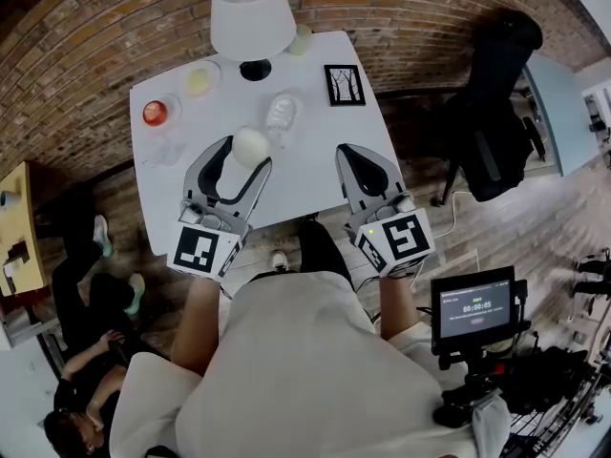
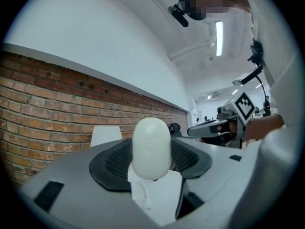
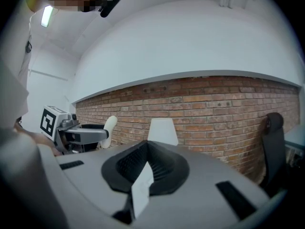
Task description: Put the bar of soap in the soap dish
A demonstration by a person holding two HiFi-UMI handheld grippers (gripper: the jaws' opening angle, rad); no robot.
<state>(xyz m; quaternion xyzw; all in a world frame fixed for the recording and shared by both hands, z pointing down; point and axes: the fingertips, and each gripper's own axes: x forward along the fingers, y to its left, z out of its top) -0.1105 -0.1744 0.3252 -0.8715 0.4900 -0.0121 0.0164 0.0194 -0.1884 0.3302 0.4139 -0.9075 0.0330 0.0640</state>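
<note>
A white oval bar of soap (image 1: 252,145) sits upright between the jaws of my left gripper (image 1: 245,156), held above the front of the white table (image 1: 315,175). In the left gripper view the soap (image 2: 151,144) fills the middle, with the left gripper (image 2: 152,173) shut on it. A clear glass dish (image 1: 283,113) lies on the table just beyond the soap. My right gripper (image 1: 349,154) hovers over the table's front right part; its jaws are shut on nothing (image 3: 147,163). The right gripper view also catches the soap (image 3: 110,125) at the left.
A white lamp (image 1: 251,15) stands at the table's back, with a framed picture (image 1: 344,85) to its right. At the left are a dish holding something red (image 1: 155,113) and a yellowish dish (image 1: 201,80). A black chair (image 1: 496,103) stands right of the table.
</note>
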